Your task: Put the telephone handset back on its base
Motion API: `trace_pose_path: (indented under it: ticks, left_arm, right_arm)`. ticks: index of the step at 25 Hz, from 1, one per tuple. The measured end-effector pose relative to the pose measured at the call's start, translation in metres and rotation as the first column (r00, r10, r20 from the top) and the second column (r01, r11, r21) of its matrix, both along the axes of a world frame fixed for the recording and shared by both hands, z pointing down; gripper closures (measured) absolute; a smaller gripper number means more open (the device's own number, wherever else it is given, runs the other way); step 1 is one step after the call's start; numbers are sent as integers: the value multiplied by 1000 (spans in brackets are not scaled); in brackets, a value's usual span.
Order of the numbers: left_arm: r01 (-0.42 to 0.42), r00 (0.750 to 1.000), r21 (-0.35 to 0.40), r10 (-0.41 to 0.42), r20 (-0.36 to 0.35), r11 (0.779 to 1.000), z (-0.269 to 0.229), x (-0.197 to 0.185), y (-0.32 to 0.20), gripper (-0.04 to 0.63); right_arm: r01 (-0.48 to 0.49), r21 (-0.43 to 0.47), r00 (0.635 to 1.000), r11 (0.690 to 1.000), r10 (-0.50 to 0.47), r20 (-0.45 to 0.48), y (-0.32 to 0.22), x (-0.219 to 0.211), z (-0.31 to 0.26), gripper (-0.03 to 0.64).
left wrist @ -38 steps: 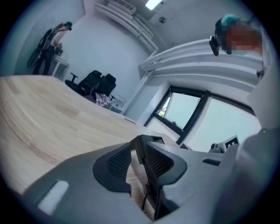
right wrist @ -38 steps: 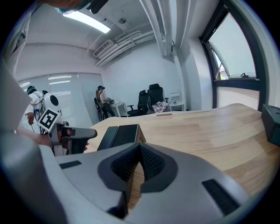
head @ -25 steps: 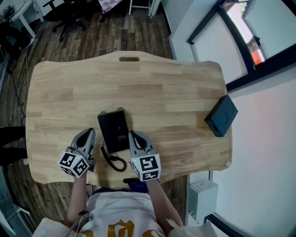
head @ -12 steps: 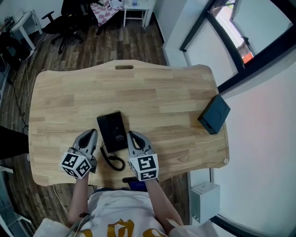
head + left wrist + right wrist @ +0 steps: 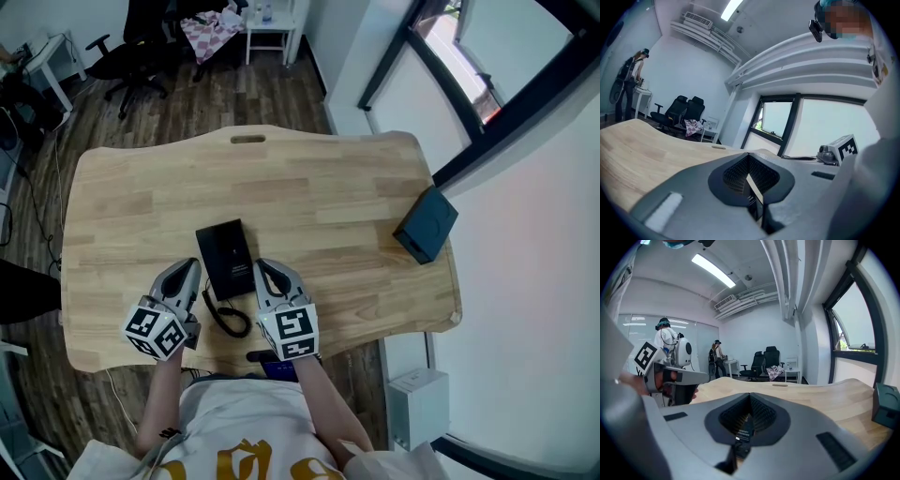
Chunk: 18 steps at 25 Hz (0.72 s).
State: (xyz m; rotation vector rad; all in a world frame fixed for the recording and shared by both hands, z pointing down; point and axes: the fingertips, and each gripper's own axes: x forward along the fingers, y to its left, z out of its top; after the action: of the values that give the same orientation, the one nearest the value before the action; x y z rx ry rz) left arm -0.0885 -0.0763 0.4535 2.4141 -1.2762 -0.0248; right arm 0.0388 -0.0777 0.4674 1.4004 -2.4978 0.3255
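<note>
The left gripper is being held over the near part of the wooden table, at about 7 o'clock from the table's middle. Its jaws are pressing together with nothing between them, and the left gripper view is showing the two pads meeting along a thin seam. Its marker cube is pointing back toward the person at 6 o'clock.

Just beside it, toward 3 o'clock, the black telephone is lying flat on the table, its long side running from 6 to 12 o'clock. From above, the handset is not standing out from the base, so I cannot tell how the two are sitting. The coiled cord is curling out of the telephone's 6 o'clock end and is lying on the wood between the two grippers.

The right gripper is being held at the telephone's 4 o'clock corner, just beside it. Its jaws are also pressing together and are pinching nothing, as the right gripper view is showing.

Far over at the table's 3 o'clock edge, a dark box is sitting turned at an angle, well apart from the telephone.
</note>
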Motion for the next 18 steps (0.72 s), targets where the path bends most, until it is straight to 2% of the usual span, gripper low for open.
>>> trace_pose_path:
  ticks: [8,14,18]
  left_arm:
    - [14,1000,16,-14,20,1000,-14,-5,12,594]
    - [-7,1000,11,7,21,1000,-11,-2,23,594]
    - [7,999,7,-7,32,1000,-8,-8,28,594]
  right_arm:
    - [-3,41,1000,999,3,9,19,-5,-17,611]
    - [-16,35,1000,999,16,7,33,-4,-11,611]
    - [-23,42,1000,999,22,6,37,-5,-11,611]
